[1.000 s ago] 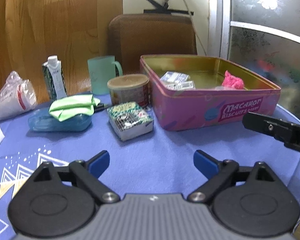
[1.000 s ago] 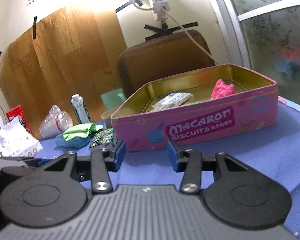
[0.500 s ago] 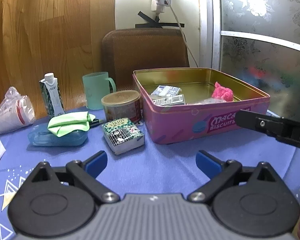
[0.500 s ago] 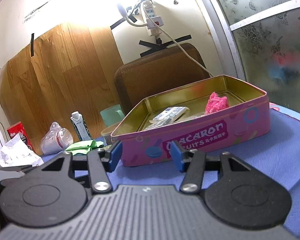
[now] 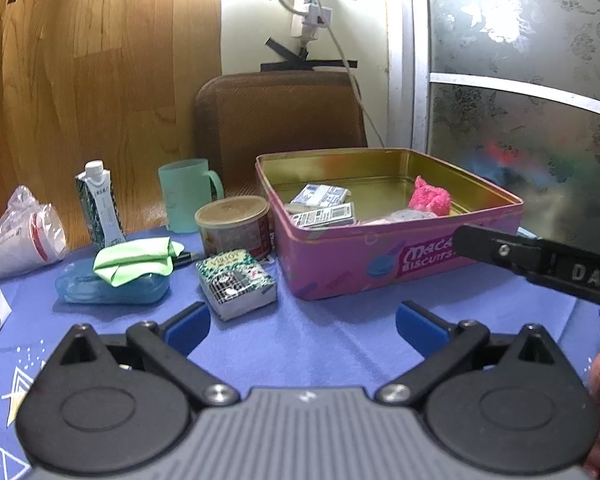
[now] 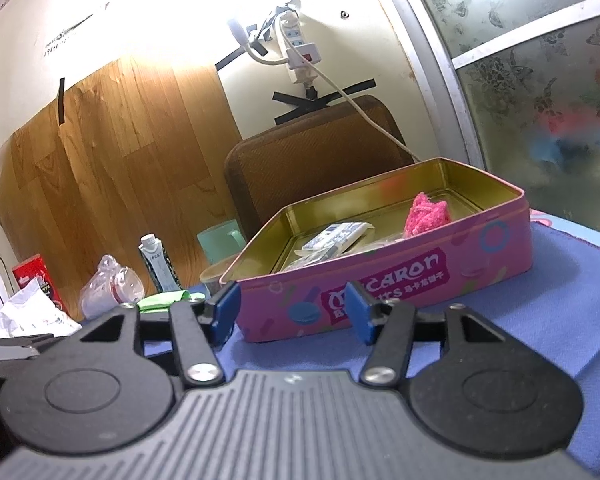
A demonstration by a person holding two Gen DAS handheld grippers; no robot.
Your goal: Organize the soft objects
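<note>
One tin, one mug, two packets.

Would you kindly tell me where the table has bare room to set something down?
Bare blue cloth lies in front of the pink tin and the tissue pack. The tin's far gold floor is free too. Left of the tin, the can, mug and green cloth crowd together.

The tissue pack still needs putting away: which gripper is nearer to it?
Left. The left gripper, opening and empty, sits just before the tissue pack; the right gripper faces the pink tin beside it.
</note>
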